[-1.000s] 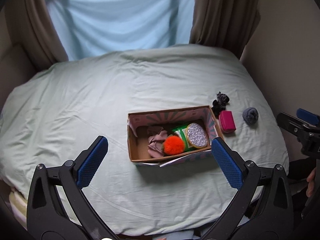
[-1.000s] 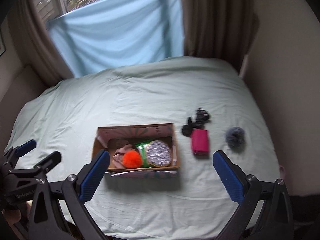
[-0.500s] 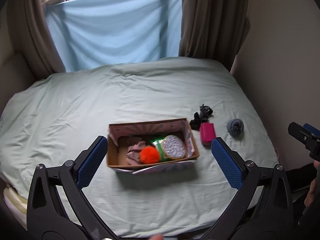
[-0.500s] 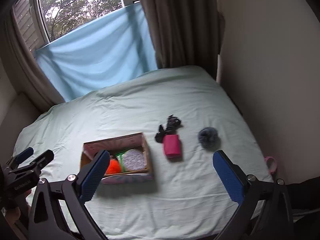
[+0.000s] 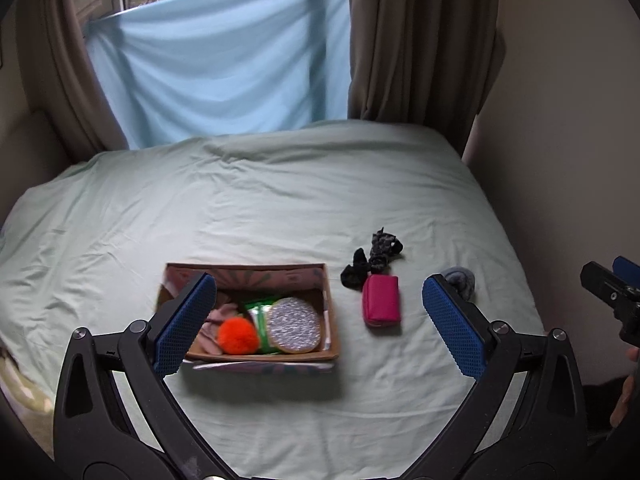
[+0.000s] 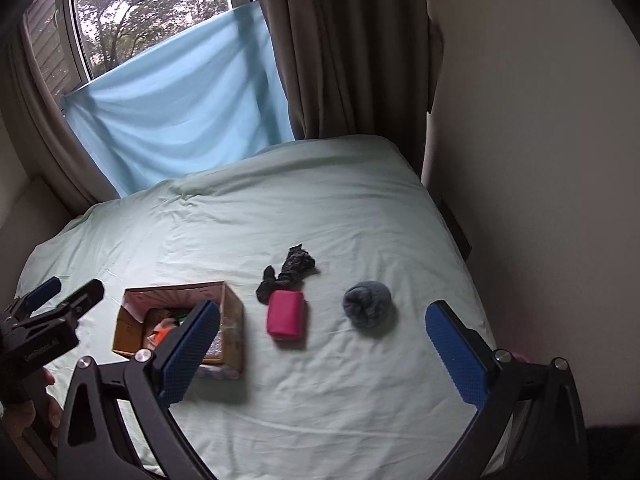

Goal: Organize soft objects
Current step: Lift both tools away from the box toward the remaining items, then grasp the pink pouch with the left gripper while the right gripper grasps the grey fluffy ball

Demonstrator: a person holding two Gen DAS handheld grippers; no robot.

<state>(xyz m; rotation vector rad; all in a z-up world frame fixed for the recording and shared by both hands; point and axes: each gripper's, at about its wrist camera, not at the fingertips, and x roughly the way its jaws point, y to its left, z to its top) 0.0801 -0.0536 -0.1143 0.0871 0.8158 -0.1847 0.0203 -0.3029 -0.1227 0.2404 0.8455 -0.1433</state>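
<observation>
Both hand-held grippers, left (image 5: 320, 316) and right (image 6: 320, 348), hung spread and empty above the bed (image 5: 280, 184). We judged the step to be an approach for the next pick-up: three soft items lay outside the cardboard box (image 6: 234, 320). Ahead of the right hand-held gripper, between its fingers, lay the pink pouch (image 6: 285, 314), its long axis pointing away from us. Beyond it sat the dark scrunchies (image 6: 290, 274); the grey ball (image 6: 366, 300) lay rightward. Next we would need to descend, straddling the pouch's short side.

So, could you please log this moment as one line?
left gripper: open, empty | right gripper: open, empty | pink pouch, grey ball, black cloth: outside box
</observation>
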